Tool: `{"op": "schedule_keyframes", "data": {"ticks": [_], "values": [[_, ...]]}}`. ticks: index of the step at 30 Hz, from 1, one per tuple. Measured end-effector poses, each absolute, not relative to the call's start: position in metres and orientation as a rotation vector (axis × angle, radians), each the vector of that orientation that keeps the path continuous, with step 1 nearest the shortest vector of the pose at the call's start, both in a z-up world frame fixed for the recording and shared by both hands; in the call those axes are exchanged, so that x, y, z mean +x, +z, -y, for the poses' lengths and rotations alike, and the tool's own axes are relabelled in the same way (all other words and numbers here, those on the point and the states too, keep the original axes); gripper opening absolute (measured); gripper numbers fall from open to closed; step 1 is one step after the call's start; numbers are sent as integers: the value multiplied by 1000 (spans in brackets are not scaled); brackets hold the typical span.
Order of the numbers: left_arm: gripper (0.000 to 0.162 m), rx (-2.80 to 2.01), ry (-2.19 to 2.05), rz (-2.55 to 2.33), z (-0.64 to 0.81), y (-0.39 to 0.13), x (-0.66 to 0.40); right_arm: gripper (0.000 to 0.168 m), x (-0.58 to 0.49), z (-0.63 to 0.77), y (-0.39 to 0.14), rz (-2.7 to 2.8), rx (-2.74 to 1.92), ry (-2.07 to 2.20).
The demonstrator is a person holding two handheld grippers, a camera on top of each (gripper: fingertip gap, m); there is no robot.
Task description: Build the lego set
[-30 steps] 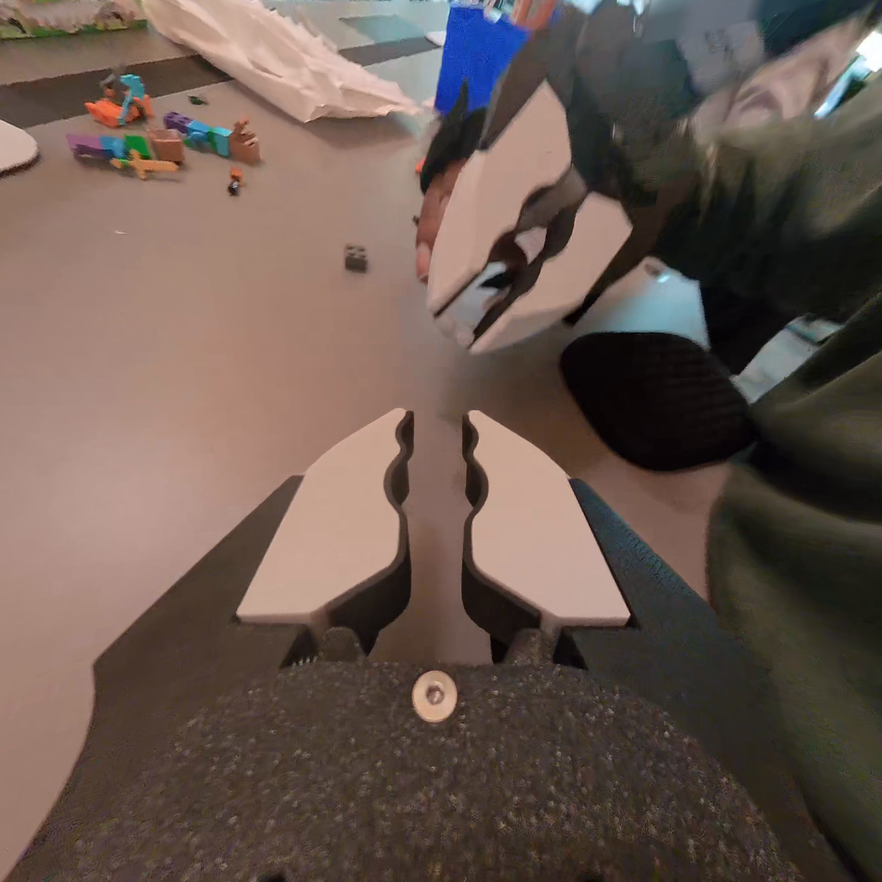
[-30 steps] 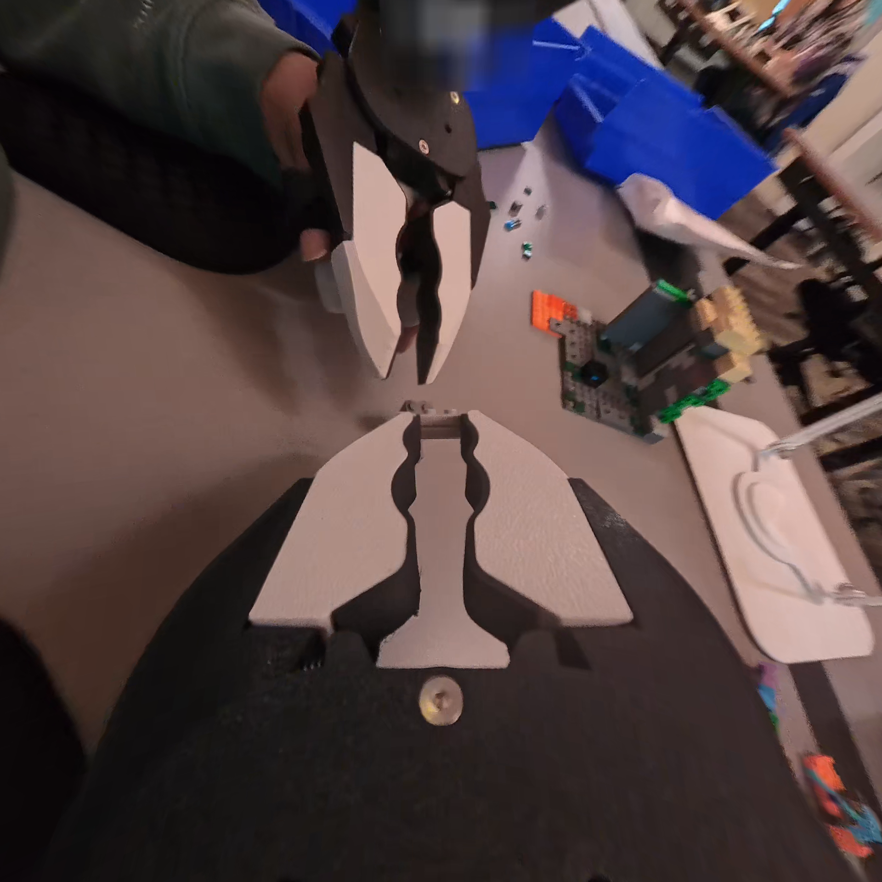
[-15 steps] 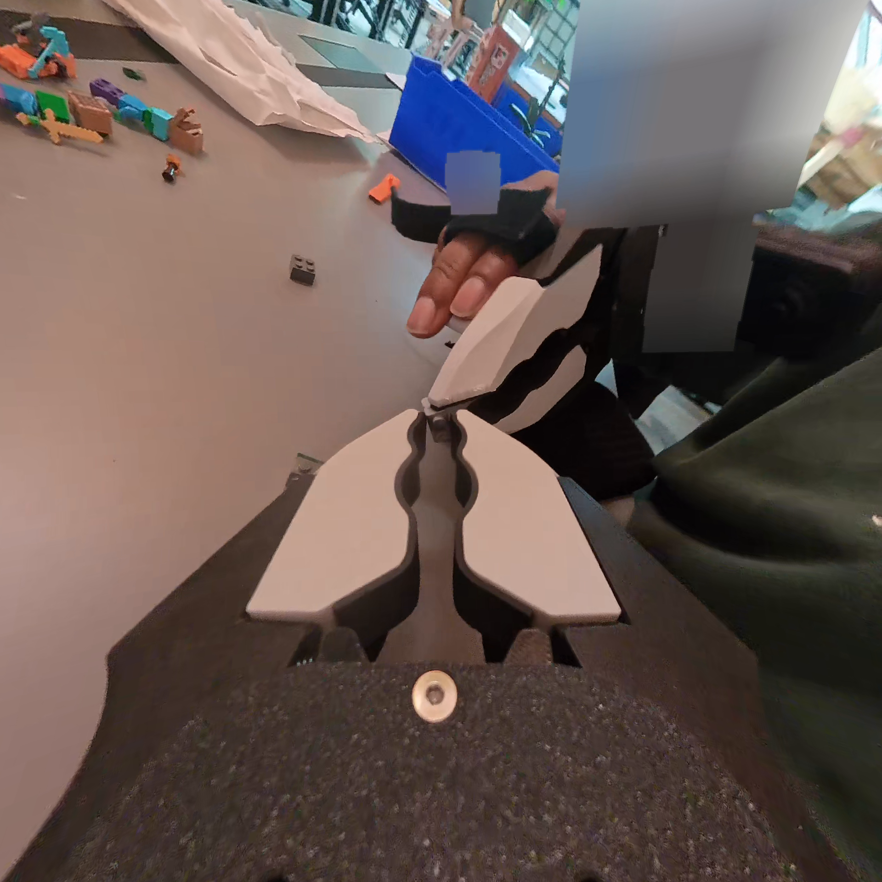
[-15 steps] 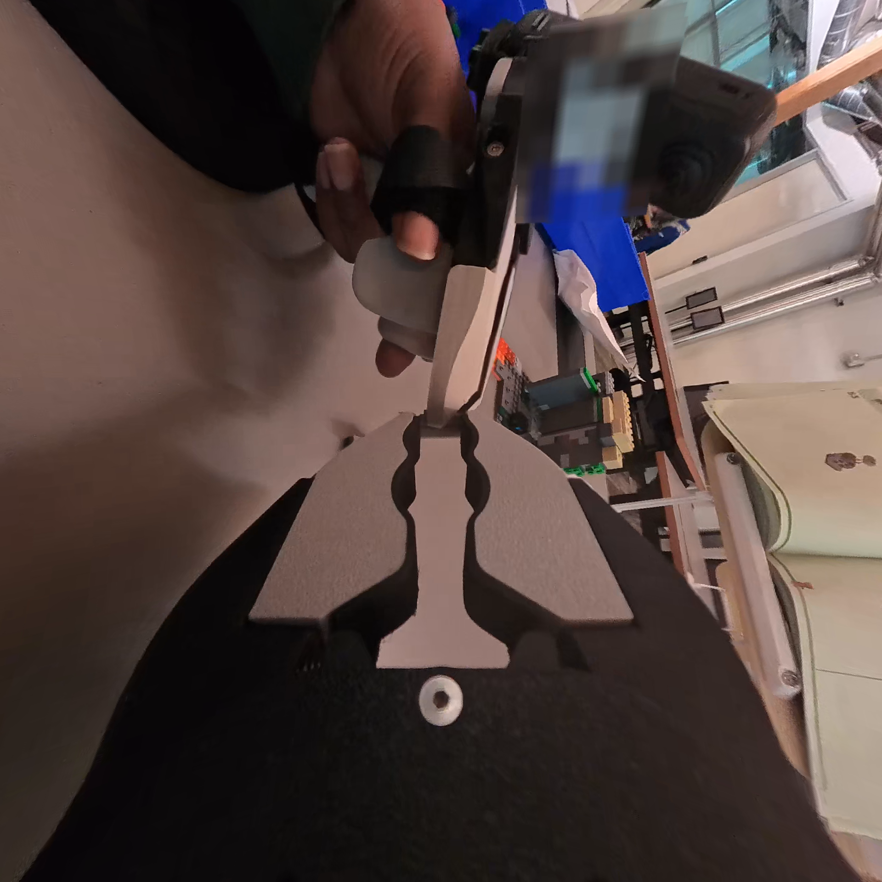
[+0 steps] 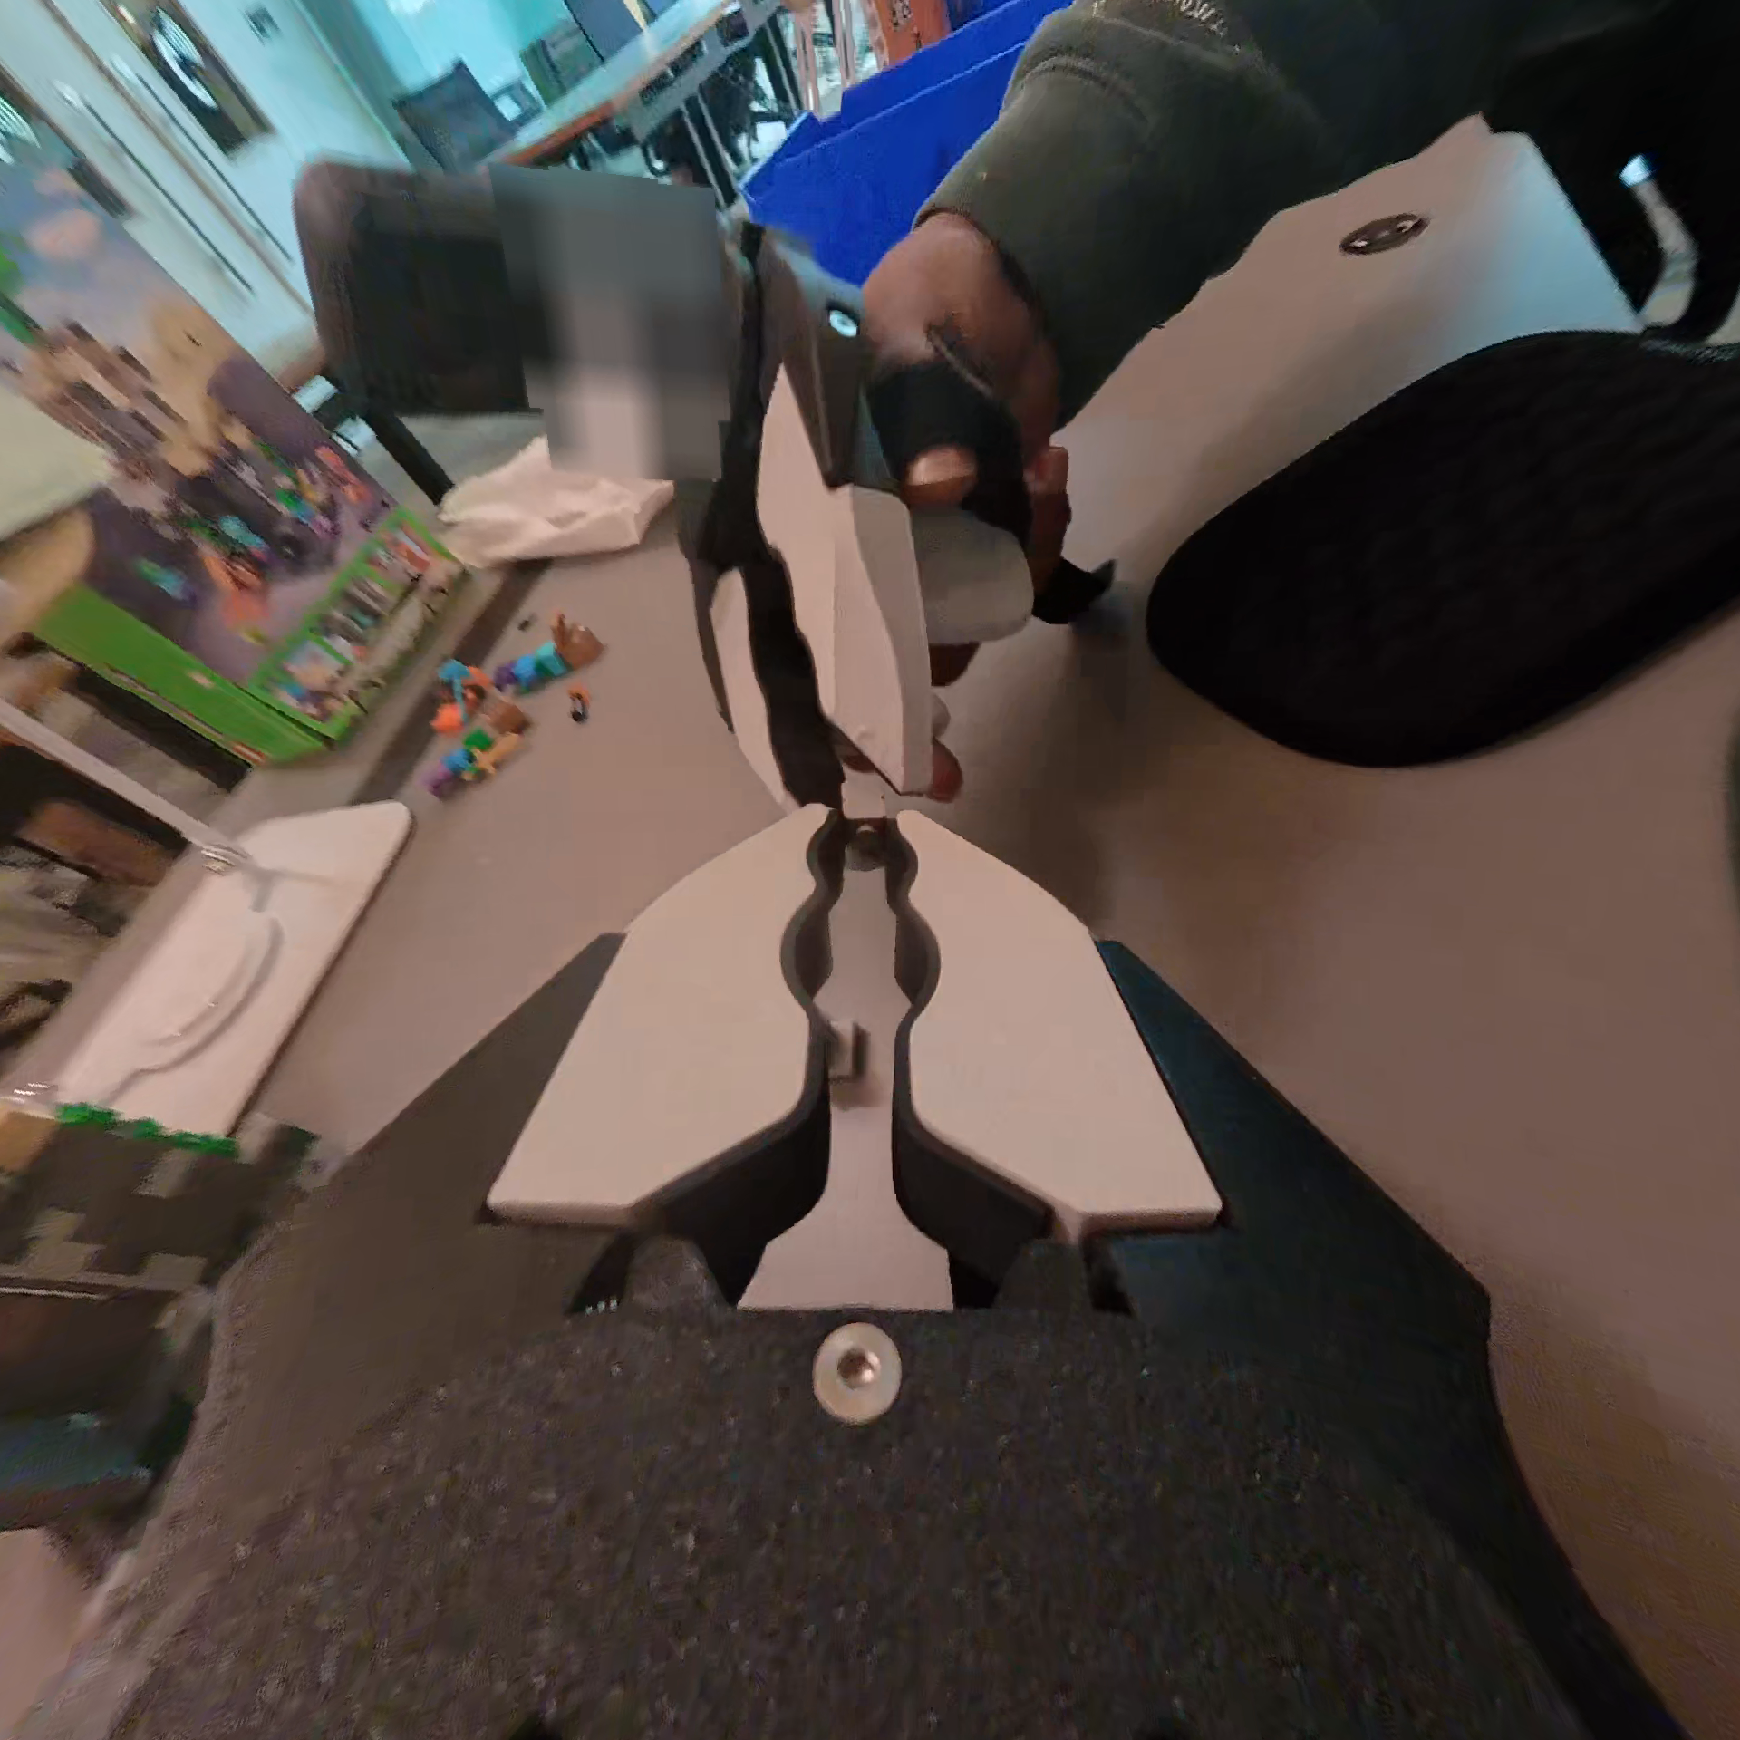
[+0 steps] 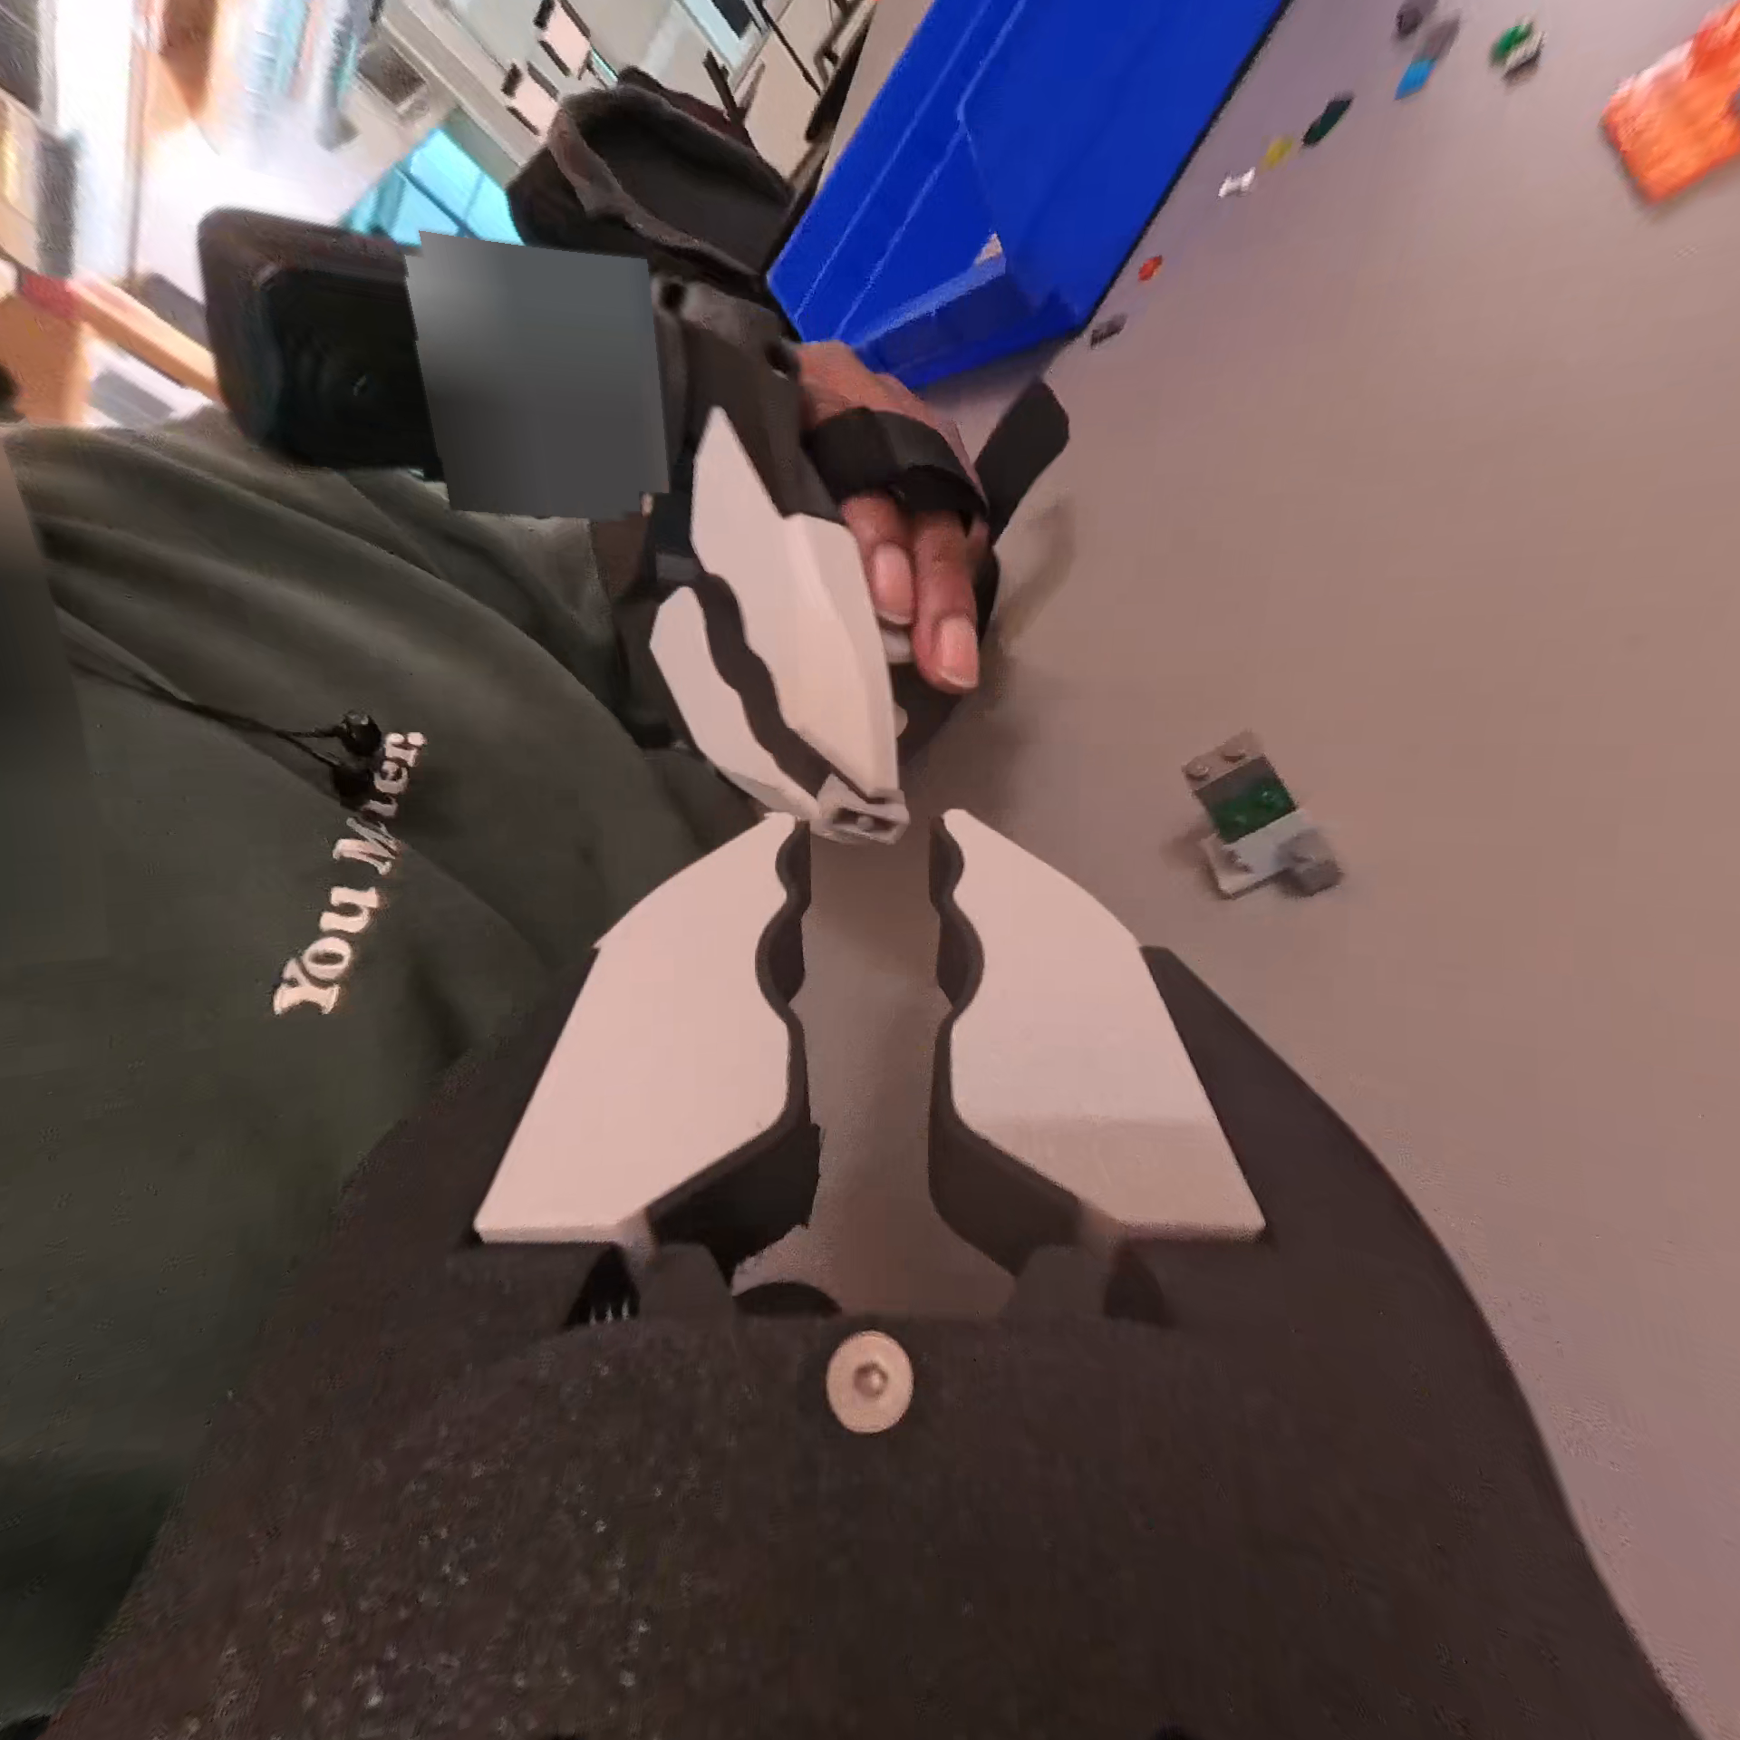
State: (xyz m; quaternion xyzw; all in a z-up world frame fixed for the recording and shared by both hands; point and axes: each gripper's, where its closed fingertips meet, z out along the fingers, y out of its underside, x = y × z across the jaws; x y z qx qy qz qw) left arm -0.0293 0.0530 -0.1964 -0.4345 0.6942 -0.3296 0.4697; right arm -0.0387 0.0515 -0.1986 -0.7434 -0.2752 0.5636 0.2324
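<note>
My left gripper (image 5: 861, 829) is shut on a small grey brick (image 5: 861, 847) at its fingertips. In the right wrist view the left gripper (image 6: 852, 796) comes in from above with the same grey brick (image 6: 861, 821) pinched in its tips. My right gripper (image 6: 866, 829) is open, and its fingertips stand on either side of that brick with a gap on each side. In the left wrist view the right gripper (image 5: 852, 791) points down at the brick from above. Both grippers are held above the grey table (image 6: 1412, 565).
A small grey and green brick assembly (image 6: 1252, 819) lies on the table to the right. A blue bin (image 6: 989, 188), an orange plate (image 6: 1685, 122) and loose pieces lie farther off. A set box (image 5: 188, 584), loose figures (image 5: 508, 697), a white tray (image 5: 235, 942) and a partly built model (image 5: 113, 1205) are to the left. Left and right tips are no more than a few centimetres apart.
The right gripper held the grey brick and has opened. The left gripper has shut on the brick. Both grippers have turned while tip to tip.
</note>
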Motion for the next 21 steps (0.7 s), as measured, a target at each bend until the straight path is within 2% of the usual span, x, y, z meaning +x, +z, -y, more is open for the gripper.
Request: {"op": "schedule_keyframes", "data": {"ticks": [2,7,12,17,21], "values": [[8,-1008,-739,-1693,-53,-193,-30,25,-44,-49,-197,721,-2038,1625],[8,-957,-726,-1664,-52,-187,-31,16,-48,-48,-187,674,-1980,1712],[25,-1191,-1154,-1563,-57,-184,-37,16,-41,-45,-186,808,-1902,1556],[20,-1505,-1685,-1349,-63,-173,-38,16,-35,-54,-191,1119,-1715,927],[19,-1614,-1840,-1272,-62,-175,-34,16,-37,-61,-187,1337,-1497,447]]}}
